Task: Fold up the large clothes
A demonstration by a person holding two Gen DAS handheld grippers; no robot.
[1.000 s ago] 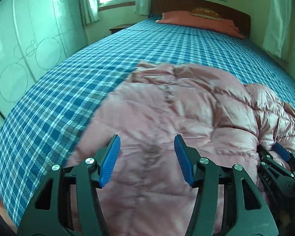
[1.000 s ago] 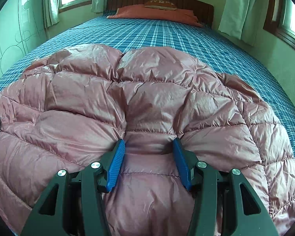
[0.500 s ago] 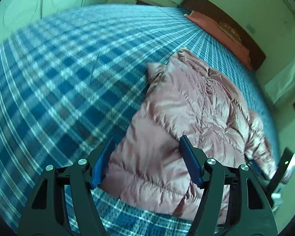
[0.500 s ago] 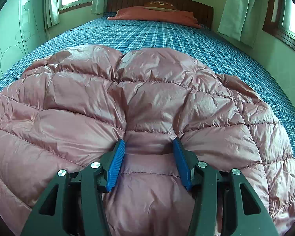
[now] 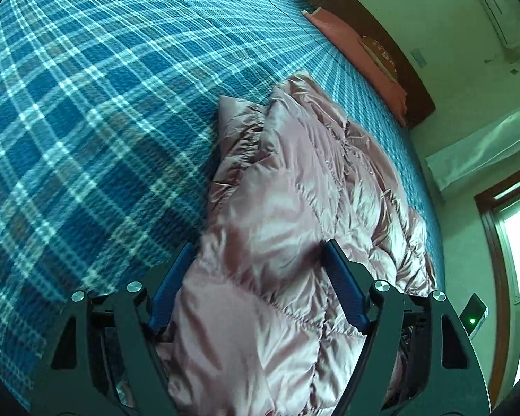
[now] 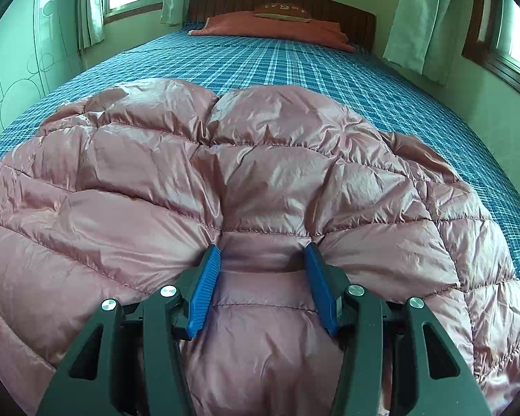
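Observation:
A pink quilted down jacket (image 6: 260,173) lies spread on the blue plaid bed (image 6: 329,69). It also shows in the left wrist view (image 5: 294,190), folded into a long strip. My left gripper (image 5: 258,253) is open, its blue pads on either side of the jacket's near left edge, tilted over the bed (image 5: 86,104). My right gripper (image 6: 262,253) is open, its pads pressed into the puffy fabric on either side of a quilted panel near the jacket's front edge.
Orange pillows (image 6: 274,27) lie against a dark wooden headboard (image 6: 280,0) at the far end. Green curtains (image 6: 419,17) and windows flank the bed. A wardrobe (image 6: 17,69) stands on the left. Part of the right gripper's body with a green light (image 5: 473,315) shows at the right.
My left gripper has swung left and tilted, from over the jacket's middle to its left edge near the bare bedsheet. The right gripper has stayed in place.

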